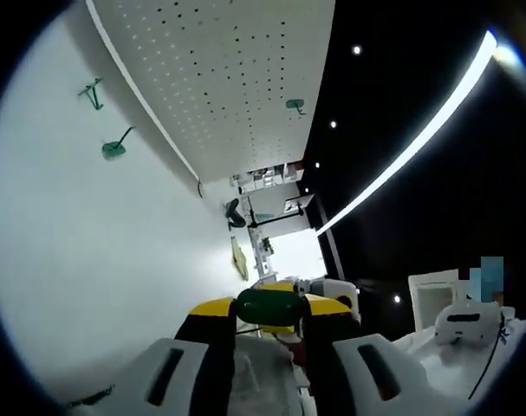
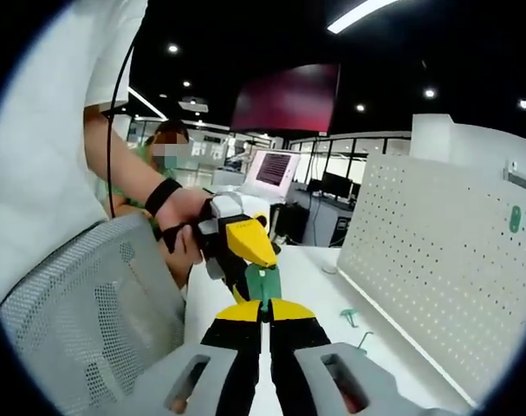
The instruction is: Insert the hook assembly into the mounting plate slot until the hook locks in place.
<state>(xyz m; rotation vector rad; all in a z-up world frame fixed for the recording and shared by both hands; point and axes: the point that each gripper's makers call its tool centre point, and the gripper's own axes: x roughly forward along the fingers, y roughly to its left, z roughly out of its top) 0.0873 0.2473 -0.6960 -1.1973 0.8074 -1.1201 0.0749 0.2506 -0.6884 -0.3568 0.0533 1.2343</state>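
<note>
Left gripper view shows my left tongs (image 1: 269,322) with their yellow and black tips, and a dark green hook piece (image 1: 269,307) sits between those tips. It looks smooth, rounded and a bit shiny. My tongs are pinching it. Past them is a white table (image 1: 89,260). Two more green hooks lie on it, one flat and thin (image 1: 92,92) and one with a round foot and a thin stem (image 1: 115,147). The white board full of small holes (image 1: 237,78) stands beside the table, and one green hook (image 1: 295,105) is already hanging on it.

In the right gripper view, my right tongs (image 2: 264,322) are pressed together, tips almost touching, right under the same green piece (image 2: 263,284). I cannot tell if they grip it. From here the piece looks like a flat green block. My other tongs (image 2: 245,247) hold it from above, with my hand (image 2: 183,221) behind them. The board with holes (image 2: 436,251) is off to the side, with a green hook (image 2: 515,217) on it. A grey mesh chair (image 2: 81,303) is close by.
</note>
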